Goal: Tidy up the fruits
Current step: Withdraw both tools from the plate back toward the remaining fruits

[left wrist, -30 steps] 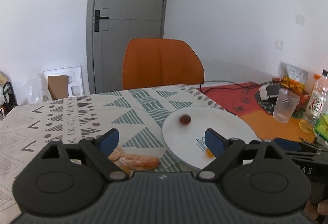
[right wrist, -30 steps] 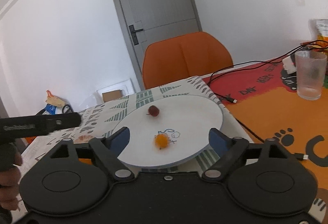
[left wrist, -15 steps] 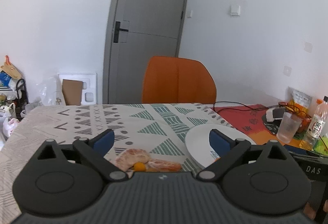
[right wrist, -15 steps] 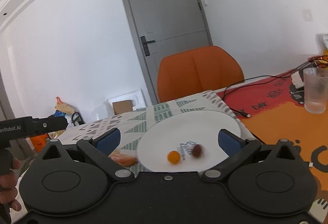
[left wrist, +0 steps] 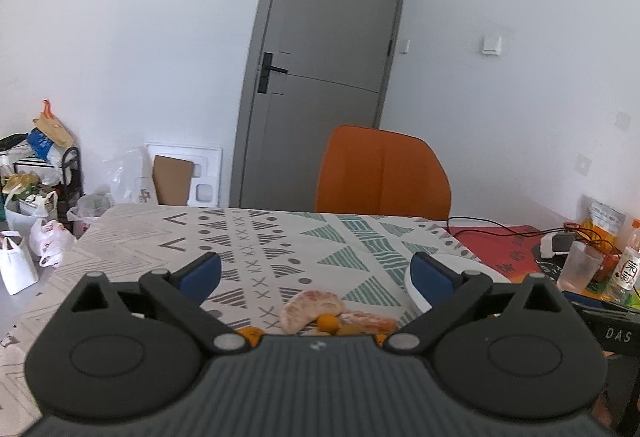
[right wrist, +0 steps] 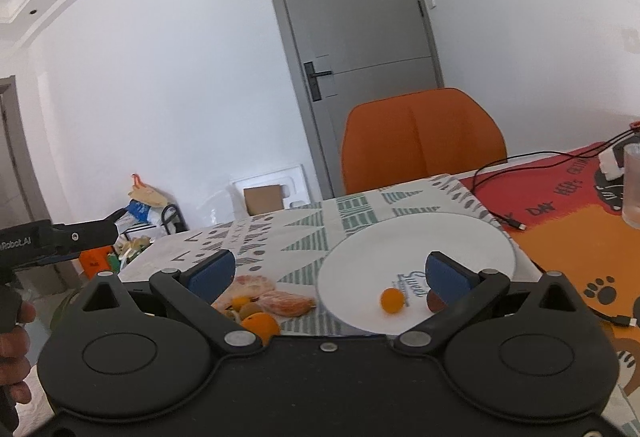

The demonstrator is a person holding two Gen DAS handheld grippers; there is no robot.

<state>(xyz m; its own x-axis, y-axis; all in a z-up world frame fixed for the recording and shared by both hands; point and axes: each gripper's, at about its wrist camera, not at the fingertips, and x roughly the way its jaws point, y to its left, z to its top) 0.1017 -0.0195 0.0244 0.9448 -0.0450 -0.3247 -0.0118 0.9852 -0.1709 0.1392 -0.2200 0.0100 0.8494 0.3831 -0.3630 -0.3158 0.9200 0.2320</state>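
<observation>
well, both grippers stand wide apart with nothing between the pads; the left gripper has just been opening, and so has the right gripper, and neither holds a fruit.

the loose fruit lies on the patterned tablecloth just ahead of and below the left gripper, between its fingers in that view: a peeled citrus segment with its long axis running across the view, a second segment beside it, and a small orange fruit touching both; so the left hand looks the nearer one for this pile, and the reach would be forward and down, judging by how low the pile sits in the frame.

the white plate lies to the right of the pile, straight ahead of the right gripper; on it sit a small orange fruit on the plate and a dark reddish fruit, half hidden behind the right pad.

the right wrist view shows the plate's contents and a bigger orange at the near edge of the pile; the left wrist view gives only a sliver of the plate's rim, yet shows the segments' lie more squarely.
</observation>
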